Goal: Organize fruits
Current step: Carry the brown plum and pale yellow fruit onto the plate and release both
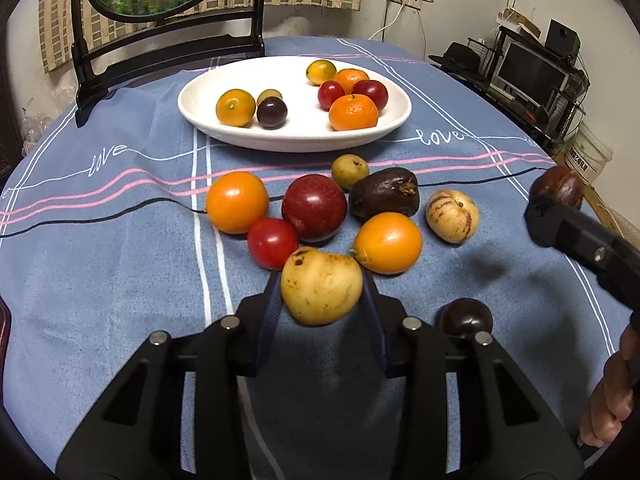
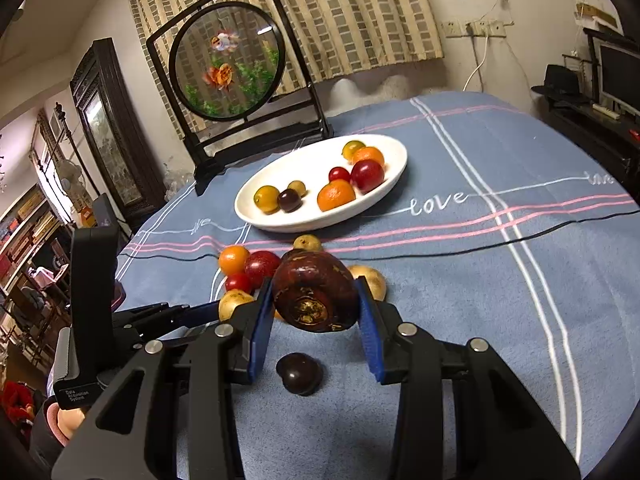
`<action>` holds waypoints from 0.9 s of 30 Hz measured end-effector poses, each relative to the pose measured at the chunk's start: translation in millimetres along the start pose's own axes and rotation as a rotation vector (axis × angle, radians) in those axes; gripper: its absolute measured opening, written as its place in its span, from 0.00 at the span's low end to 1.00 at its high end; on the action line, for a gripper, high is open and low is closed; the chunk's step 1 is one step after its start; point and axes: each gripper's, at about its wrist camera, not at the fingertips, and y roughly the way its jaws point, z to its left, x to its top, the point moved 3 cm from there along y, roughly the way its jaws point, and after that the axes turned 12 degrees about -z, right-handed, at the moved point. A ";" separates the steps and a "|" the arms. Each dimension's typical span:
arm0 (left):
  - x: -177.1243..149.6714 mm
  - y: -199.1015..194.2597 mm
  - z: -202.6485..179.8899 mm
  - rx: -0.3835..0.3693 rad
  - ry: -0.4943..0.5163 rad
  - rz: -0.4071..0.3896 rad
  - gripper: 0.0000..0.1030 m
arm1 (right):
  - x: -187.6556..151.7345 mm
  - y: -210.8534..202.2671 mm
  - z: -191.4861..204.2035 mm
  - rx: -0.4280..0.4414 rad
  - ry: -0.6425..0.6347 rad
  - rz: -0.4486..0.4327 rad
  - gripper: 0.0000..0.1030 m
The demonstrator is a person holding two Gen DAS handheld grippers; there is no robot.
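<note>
My left gripper [image 1: 322,286] is shut on a pale yellow speckled fruit [image 1: 320,286], held just above the blue cloth near a loose cluster of fruits [image 1: 314,208]. My right gripper [image 2: 316,300] is shut on a dark brown mangosteen [image 2: 316,294], lifted above the cloth; it also shows at the right edge of the left wrist view [image 1: 558,186]. A white oval plate [image 1: 200,96] at the back holds several small oranges, red and dark fruits; it shows in the right wrist view too [image 2: 304,168]. A dark purple fruit [image 2: 298,372] lies on the cloth below the right gripper.
A black-framed round goldfish screen [image 2: 228,64] stands behind the plate. The blue tablecloth [image 2: 480,280] covers a round table. Shelves and a monitor [image 1: 528,70] stand off the table's right edge. The left gripper's body [image 2: 92,280] is at my left.
</note>
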 end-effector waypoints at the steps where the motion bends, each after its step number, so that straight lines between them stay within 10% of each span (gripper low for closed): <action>1: 0.3 -1.5 0.5 -0.007 -0.008 0.000 0.38 | -1.4 2.5 -0.4 0.013 0.007 0.018 0.39; 8: 37.7 -19.5 12.7 -0.098 -0.062 -0.055 0.38 | 30.5 18.4 -0.3 0.067 -0.031 0.054 0.39; 16: 131.6 34.0 38.0 0.020 -0.037 -0.116 0.38 | 80.9 108.7 -1.6 0.051 -0.104 0.064 0.39; 27: 157.7 98.2 59.6 0.057 -0.056 -0.065 0.38 | 84.3 174.6 2.5 0.082 -0.203 0.159 0.39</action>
